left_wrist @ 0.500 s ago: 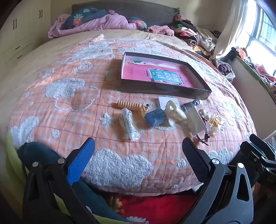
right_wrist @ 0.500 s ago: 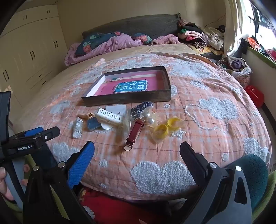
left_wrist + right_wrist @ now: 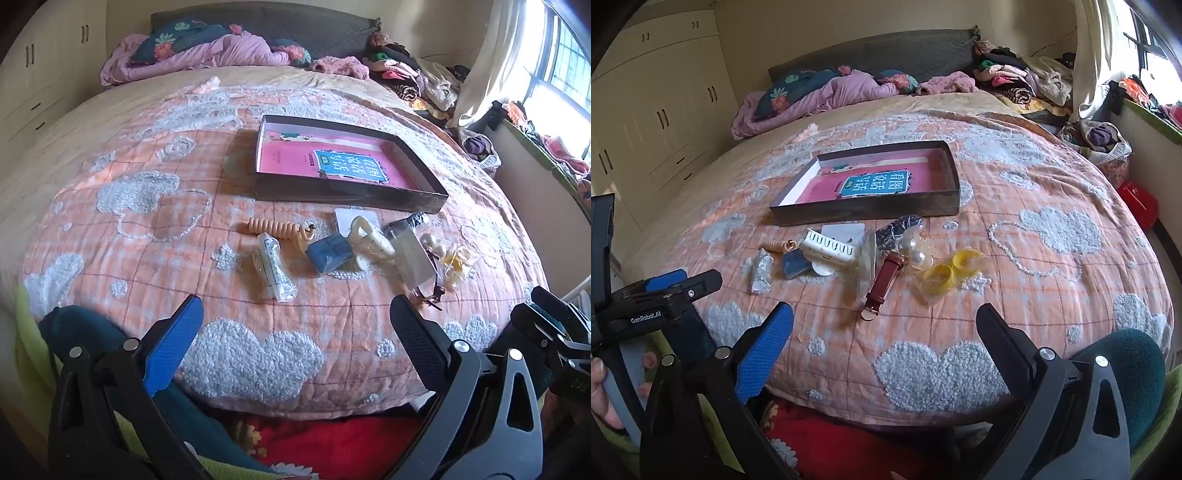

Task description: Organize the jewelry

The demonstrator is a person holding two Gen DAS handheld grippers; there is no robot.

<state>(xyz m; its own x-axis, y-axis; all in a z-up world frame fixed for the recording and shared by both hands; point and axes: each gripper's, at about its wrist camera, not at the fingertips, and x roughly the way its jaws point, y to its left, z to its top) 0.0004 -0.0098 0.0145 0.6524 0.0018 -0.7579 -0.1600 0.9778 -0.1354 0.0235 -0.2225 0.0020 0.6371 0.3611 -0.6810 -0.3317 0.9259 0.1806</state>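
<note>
Grippers at the near bed edge: left gripper (image 3: 295, 325) and right gripper (image 3: 884, 325) both spread wide, nothing between the jaws, both angled down over the quilt (image 3: 1034, 295). Beyond them, mid-bed, the jewelry lies in a loose row across the view. Red watch strap (image 3: 882, 282) lies closest to the right gripper, ahead and slightly left of its centre, long axis running near-to-far, buckle end nearest. Yellow rings (image 3: 951, 271) sit just right of it. Clear packet (image 3: 275, 271) is nearest the left gripper, also lengthwise. Farther on, the open box (image 3: 871, 210) stands empty of jewelry. Judgement: right hand is better placed for the strap.
</note>
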